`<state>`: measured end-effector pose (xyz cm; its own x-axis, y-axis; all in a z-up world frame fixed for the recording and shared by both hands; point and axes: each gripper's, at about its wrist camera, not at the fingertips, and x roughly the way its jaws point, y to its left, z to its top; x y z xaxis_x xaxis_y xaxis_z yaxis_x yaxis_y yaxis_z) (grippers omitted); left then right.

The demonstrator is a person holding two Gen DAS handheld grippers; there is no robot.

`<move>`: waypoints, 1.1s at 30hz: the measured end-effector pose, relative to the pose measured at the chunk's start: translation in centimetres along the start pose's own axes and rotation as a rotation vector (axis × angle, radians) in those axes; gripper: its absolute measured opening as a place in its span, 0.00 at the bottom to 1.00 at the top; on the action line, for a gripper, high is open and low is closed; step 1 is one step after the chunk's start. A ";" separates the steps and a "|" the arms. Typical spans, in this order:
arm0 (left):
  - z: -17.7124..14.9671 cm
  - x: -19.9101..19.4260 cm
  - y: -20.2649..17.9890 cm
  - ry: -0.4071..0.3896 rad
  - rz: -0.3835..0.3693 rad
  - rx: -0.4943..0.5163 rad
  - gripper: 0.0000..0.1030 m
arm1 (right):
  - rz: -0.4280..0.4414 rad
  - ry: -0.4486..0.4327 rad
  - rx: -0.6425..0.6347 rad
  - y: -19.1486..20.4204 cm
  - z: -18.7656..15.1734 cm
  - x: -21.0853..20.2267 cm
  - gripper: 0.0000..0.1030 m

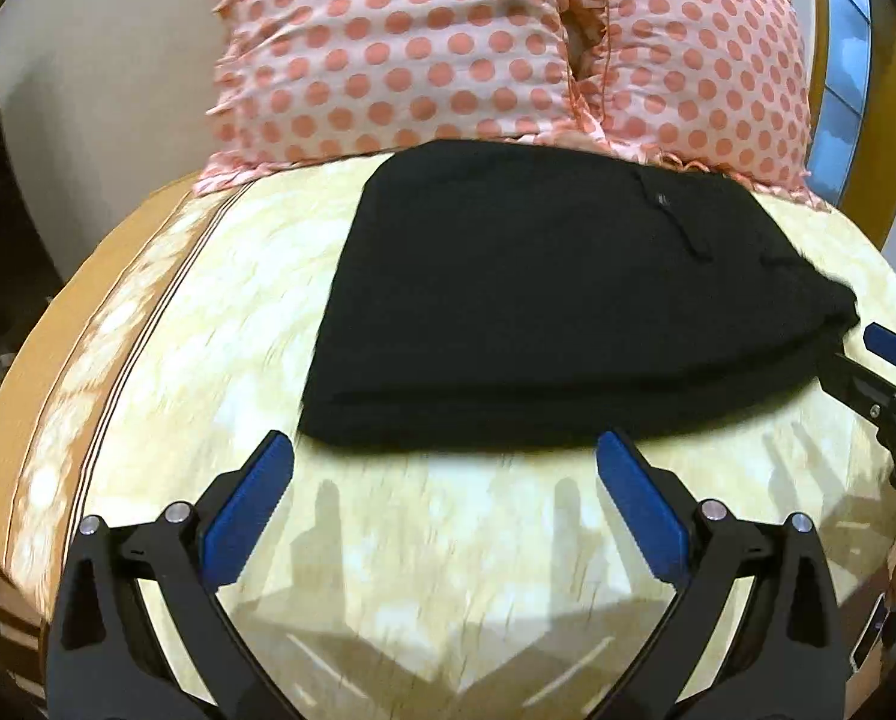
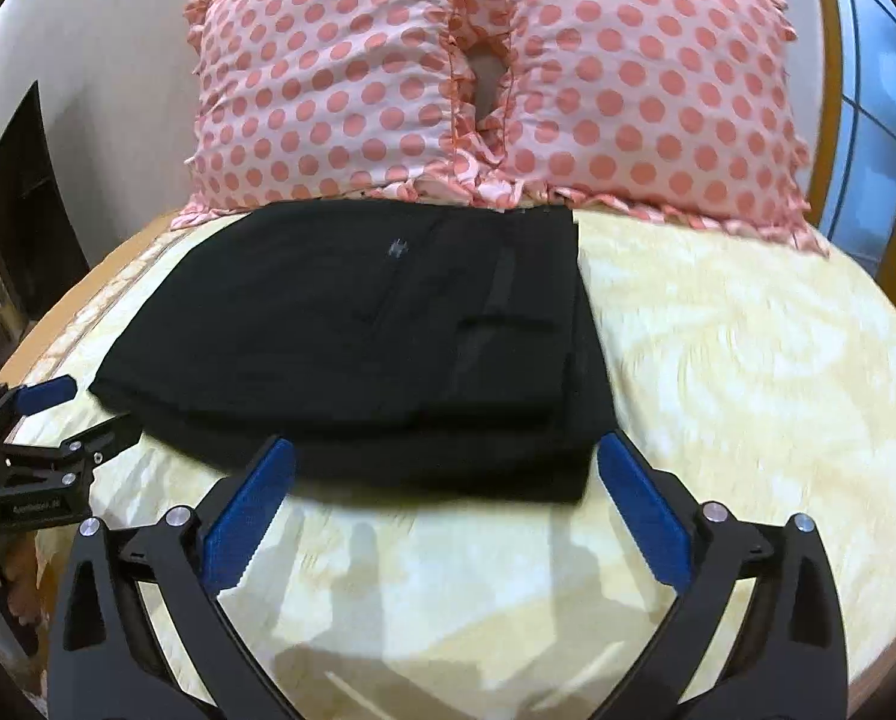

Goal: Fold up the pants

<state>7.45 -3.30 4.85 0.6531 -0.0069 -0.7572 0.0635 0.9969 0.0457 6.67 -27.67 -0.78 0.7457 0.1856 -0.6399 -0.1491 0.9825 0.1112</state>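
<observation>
The black pants (image 1: 544, 300) lie folded in a flat stack on the yellow bedspread (image 1: 387, 570), just below the pillows. My left gripper (image 1: 444, 456) is open and empty, hovering at the stack's near edge. My right gripper (image 2: 444, 456) is open and empty, also at the near edge of the pants (image 2: 357, 348). In the left wrist view the right gripper (image 1: 862, 360) shows at the stack's right end. In the right wrist view the left gripper (image 2: 81, 408) shows at the stack's left corner.
Two pink polka-dot pillows (image 1: 387, 48) (image 2: 658, 96) lean at the head of the bed. A wooden bed edge (image 1: 57, 324) runs along the left. A window (image 2: 874, 138) is at the right. The bedspread (image 2: 748, 390) stretches to the right of the pants.
</observation>
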 end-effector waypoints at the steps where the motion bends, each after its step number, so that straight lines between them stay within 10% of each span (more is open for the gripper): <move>1: -0.7 -0.3 0.0 -0.003 0.020 0.005 0.98 | -0.010 -0.002 -0.002 0.4 -0.7 -0.1 0.99; 33: -4.8 -1.4 1.4 -0.120 -0.009 -0.039 0.98 | -0.121 -0.053 0.027 3.7 -4.9 -0.6 0.99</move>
<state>3.00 -1.55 2.87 0.7382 -0.0232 -0.6742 0.0422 0.9990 0.0119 2.43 -24.17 -3.70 0.7904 0.0654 -0.6090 -0.0389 0.9976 0.0566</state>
